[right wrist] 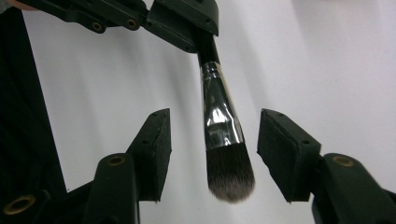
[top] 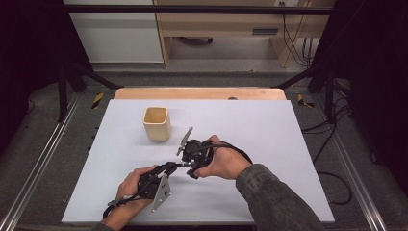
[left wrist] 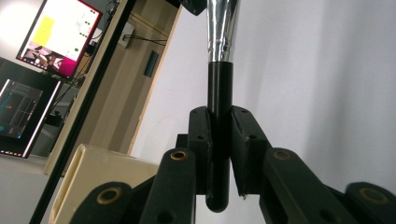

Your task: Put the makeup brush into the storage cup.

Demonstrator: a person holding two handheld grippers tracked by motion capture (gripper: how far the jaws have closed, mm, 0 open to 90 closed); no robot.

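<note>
surface: white table [top: 269, 125] | on it: beige cup [top: 157, 123]

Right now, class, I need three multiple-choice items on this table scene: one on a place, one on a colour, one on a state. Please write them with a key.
1. Where does the beige cup stand on the white table?
A. beyond the two hands, toward the far left
B. at the near right corner
C. between the two tongs

2. What colour is the ferrule of the makeup brush?
A. gold
B. shiny silver
C. red

3. How do the right tongs stand?
A. shut on the brush handle
C. shut on the cup
B. open, one jaw either side of the bristles

Key: 1 A, the high view shows the cup beyond the hands. 2 B, the right gripper view shows bright metal. 3 B, a gap lies on each side of the brush, while the left tongs clamp its black handle.
</note>
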